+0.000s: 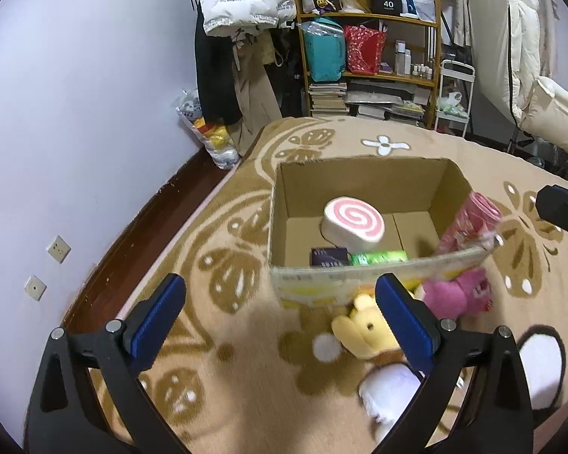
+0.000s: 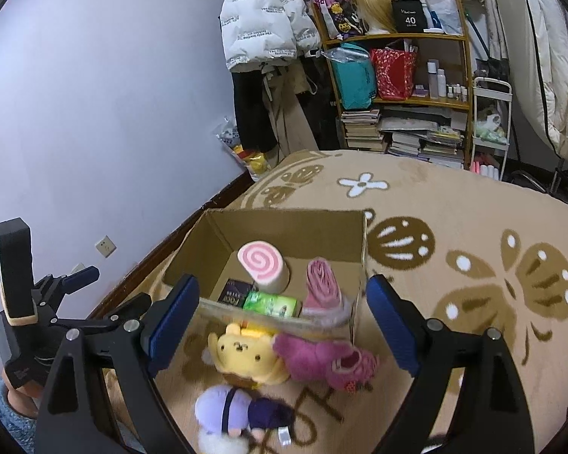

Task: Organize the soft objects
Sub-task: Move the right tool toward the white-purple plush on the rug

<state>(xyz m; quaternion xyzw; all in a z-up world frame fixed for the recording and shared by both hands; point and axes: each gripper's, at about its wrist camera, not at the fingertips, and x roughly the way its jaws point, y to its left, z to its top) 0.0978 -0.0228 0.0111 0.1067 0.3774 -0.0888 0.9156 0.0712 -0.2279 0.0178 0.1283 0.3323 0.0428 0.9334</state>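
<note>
An open cardboard box (image 1: 363,185) (image 2: 284,227) stands on the patterned blanket. Inside lie a pink-swirl roll plush (image 1: 354,224) (image 2: 263,266), a dark packet (image 1: 327,257), a green packet (image 1: 378,257) (image 2: 270,303) and a pink soft item (image 1: 469,223) (image 2: 322,285) against the right wall. In front of the box lie a yellow plush (image 1: 363,331) (image 2: 246,353), a magenta plush (image 1: 454,293) (image 2: 325,359) and a purple-and-white plush (image 1: 390,393) (image 2: 238,412). My left gripper (image 1: 280,325) is open and empty, left of the plushes. My right gripper (image 2: 284,321) is open and empty above them.
A wooden shelf (image 1: 371,56) with bags, books and bottles stands at the back, next to hanging coats (image 1: 242,7). A plastic bag (image 1: 208,132) sits by the wall. The left gripper also shows in the right wrist view (image 2: 75,276) at far left.
</note>
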